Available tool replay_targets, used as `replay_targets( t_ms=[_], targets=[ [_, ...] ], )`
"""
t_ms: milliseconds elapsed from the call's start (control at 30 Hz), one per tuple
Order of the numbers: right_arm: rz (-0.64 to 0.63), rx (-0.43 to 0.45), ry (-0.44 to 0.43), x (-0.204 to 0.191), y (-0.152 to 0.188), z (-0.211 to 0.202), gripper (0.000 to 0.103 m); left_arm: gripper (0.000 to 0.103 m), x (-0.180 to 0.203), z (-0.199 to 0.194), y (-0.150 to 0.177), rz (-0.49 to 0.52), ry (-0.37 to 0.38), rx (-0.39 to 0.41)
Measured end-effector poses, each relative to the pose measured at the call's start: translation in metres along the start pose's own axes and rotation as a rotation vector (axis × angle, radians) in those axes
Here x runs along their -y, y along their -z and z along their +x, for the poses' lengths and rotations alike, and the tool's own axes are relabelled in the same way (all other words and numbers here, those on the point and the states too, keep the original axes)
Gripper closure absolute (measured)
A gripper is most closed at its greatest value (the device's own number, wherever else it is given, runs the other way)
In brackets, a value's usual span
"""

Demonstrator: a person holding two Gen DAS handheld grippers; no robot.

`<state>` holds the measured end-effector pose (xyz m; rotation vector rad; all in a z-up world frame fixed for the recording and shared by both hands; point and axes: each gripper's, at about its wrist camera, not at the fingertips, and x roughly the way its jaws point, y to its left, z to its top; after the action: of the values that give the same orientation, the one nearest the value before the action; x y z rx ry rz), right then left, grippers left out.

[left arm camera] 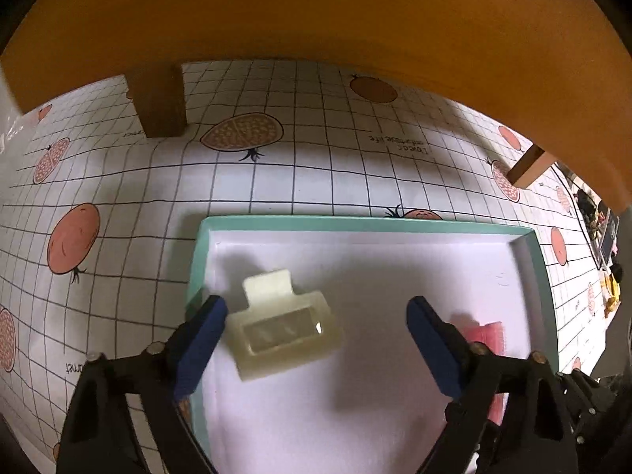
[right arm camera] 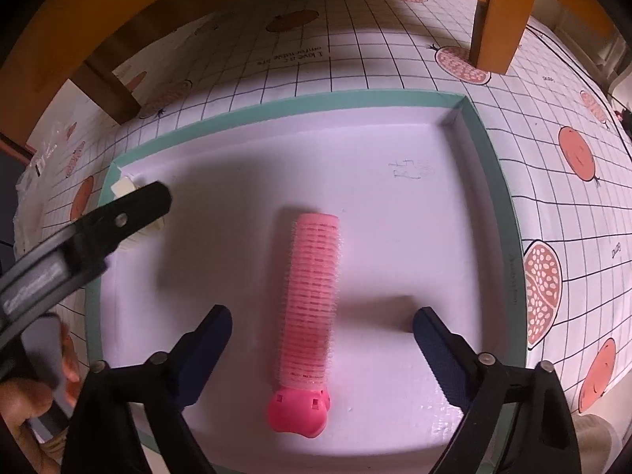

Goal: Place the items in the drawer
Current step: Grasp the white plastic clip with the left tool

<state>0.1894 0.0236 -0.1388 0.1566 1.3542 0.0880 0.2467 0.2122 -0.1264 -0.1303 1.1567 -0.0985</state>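
A shallow box with a teal rim (left arm camera: 355, 223) and white floor lies on the table. In the left wrist view a cream hair claw clip (left arm camera: 282, 324) lies in its left part. My left gripper (left arm camera: 316, 308) hangs open over the clip, which sits close to the left finger and well clear of the right one. In the right wrist view a pink hair roller (right arm camera: 312, 308) lies lengthwise in the box (right arm camera: 316, 104). My right gripper (right arm camera: 322, 314) is open astride it, both pads apart from it. One of the left gripper's fingers (right arm camera: 150, 201) covers most of the clip (right arm camera: 122, 187).
A grid tablecloth (left arm camera: 316, 158) with pomegranate prints covers the table. Wooden legs (left arm camera: 158, 98) (right arm camera: 499, 19) stand behind the box under an orange-brown board (left arm camera: 316, 12). A person's hand (right arm camera: 23, 407) holds the left gripper. Small clutter (left arm camera: 604, 237) lies at the far right.
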Motion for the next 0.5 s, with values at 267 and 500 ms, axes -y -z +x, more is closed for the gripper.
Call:
replay_targets(
  t_ms=[267,500],
  targets=[
    [0.002,0.007,-0.012,0.000,0.000,-0.001,0.013,0.046,0.003,0.008,0.002,0.052,-0.068,-0.022],
    [0.010,0.009,-0.020,0.002,0.001,-0.002,0.013,0.046,0.005,0.002,0.014,0.070,-0.065,-0.043]
  ],
)
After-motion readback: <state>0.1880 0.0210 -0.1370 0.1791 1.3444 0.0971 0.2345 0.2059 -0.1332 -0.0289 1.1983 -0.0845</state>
